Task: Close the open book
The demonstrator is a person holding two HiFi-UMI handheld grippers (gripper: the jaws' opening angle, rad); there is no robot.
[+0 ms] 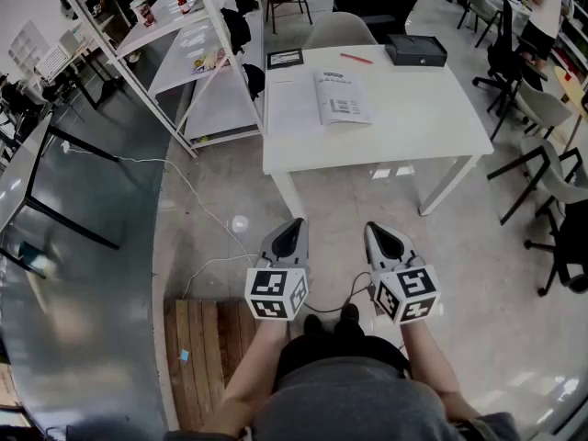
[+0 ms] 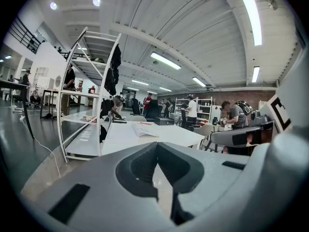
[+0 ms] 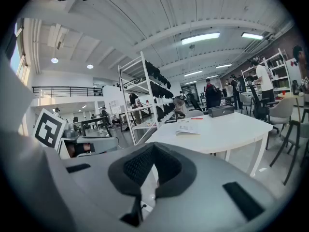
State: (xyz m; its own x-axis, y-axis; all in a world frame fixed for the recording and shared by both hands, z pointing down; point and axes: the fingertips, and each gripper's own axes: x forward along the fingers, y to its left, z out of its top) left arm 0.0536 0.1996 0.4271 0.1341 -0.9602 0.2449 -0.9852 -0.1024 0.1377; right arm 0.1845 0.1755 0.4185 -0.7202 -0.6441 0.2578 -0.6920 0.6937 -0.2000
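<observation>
Left claw [image 1: 292,223] and right claw [image 1: 375,228] both clenched, empty, well short of the worktop [image 1: 432,118]. Open book [image 1: 342,97] lies flat toward its far side. Risk: shut tips may shove the book or crease pages rather than lift the cover.

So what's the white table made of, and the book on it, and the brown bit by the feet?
The table looks like smooth white laminate or painted board, slightly shiny; I can't be sure which. The open book is paper: thin, flat white pages with dark print. The brown platform looks like bare wood: separate planks with lines between them.
</observation>
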